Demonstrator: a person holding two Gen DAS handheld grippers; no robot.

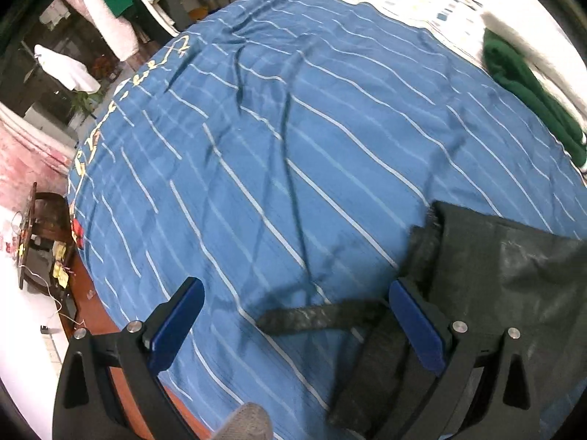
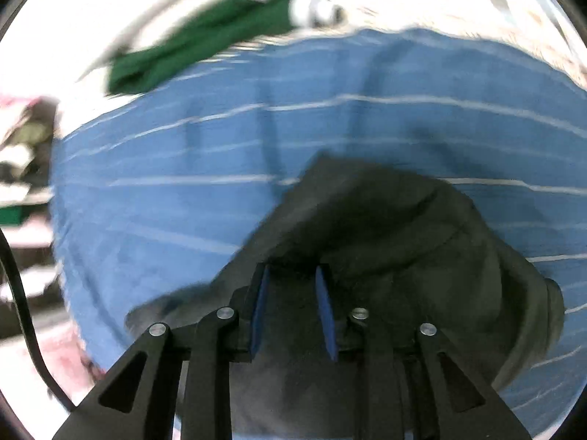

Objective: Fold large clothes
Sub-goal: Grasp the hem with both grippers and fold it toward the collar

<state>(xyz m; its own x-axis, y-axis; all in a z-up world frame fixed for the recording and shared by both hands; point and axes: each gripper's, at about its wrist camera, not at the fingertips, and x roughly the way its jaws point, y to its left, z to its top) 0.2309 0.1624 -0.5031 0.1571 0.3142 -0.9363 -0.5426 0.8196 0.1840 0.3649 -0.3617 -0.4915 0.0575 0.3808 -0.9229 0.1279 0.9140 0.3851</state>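
Left wrist shows the left gripper (image 1: pixel 293 311) spread wide over blue bedspread (image 1: pixel 293 128); right gripper (image 2: pixel 293 286) seemingly pinches the dark garment (image 2: pixel 385 212).

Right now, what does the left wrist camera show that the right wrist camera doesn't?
Only the left wrist view shows the open left gripper, a dark strap lying between its fingers, the room's floor and a wooden stand. Only the right wrist view shows the right gripper, narrowly parted over the dark garment; its grip is unclear. Both show the dark garment, the blue striped bedspread and green clothing.
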